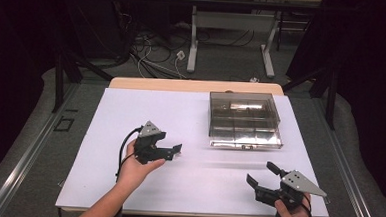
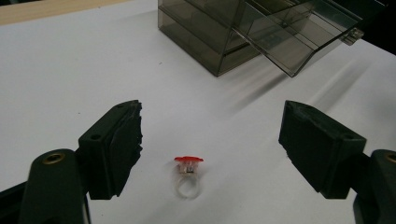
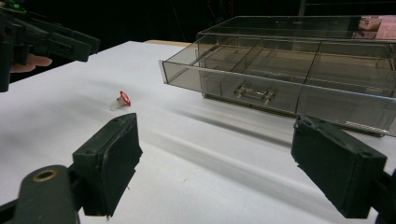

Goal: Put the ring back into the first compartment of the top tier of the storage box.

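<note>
A person's two hands hold a pair of black tongs over a white-covered bench (image 1: 131, 110), seen from above and from a camera on each tool. The left tongs (image 1: 171, 152) hover left of the bench's centre with jaws spread wide and nothing between them. In the left gripper view, a small clear ring with a red top (image 2: 188, 176) lies on the white surface just below and between those open jaws, touching neither. The right gripper view shows the same ring (image 3: 121, 100) lying on its side, well apart from the right tongs and close under the left tongs (image 3: 70, 44).

The right tongs (image 1: 260, 176) sit near the bench's front right corner, held in the person's right hand (image 1: 293, 216), jaws likewise wide and empty. They point toward a smoky, see-through plastic drawer box (image 1: 244, 118) standing on the right half of the bench. Its upper drawer (image 3: 280, 70) is pulled partly out, showing divided compartments; whether anything lies inside them cannot be told. A lower drawer with a small handle (image 3: 254, 93) looks closed. Cables and the legs of another table are on the floor beyond the bench.
</note>
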Tool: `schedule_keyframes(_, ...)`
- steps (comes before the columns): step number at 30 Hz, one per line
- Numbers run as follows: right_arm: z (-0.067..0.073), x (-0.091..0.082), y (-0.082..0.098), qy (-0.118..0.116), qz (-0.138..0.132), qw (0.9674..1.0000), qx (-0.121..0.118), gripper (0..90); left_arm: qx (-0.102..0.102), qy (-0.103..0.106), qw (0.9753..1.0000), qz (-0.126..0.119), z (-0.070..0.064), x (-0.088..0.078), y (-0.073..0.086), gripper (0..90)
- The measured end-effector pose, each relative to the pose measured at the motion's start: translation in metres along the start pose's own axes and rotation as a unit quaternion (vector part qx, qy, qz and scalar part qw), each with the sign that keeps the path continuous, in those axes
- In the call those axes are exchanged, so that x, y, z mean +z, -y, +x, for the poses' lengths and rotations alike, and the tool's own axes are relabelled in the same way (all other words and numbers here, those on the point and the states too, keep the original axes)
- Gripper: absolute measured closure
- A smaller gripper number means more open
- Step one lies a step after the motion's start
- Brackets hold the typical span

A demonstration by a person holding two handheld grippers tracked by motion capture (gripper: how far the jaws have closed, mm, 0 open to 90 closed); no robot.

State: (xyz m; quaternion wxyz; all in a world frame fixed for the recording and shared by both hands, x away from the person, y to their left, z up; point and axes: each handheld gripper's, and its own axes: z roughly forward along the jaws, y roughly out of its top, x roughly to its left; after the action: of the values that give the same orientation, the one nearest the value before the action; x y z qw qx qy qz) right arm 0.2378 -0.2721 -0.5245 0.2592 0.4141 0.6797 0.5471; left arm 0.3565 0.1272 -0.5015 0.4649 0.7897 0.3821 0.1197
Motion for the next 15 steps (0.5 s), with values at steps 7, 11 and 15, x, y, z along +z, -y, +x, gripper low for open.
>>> schedule_keyframes(7, -0.001, 0.001, 0.0, -0.003, -0.001, 1.0, -0.002, 14.9, -0.033, -0.002, 0.9994, -0.002, 0.004, 0.013, -0.004, 21.8)
schedule_keyframes(11, -0.001, 0.001, 0.0, -0.003, 0.001, 1.0, -0.002, 14.9, -0.046, -0.001, 0.999, 0.003, 0.003, 0.018, -0.004, 22.5)
schedule_keyframes(15, -0.001, 0.001, 0.001, -0.003, 0.001, 1.0, -0.001, 14.9, -0.061, 0.005, 0.998, 0.015, 0.004, 0.023, -0.004, 23.8)
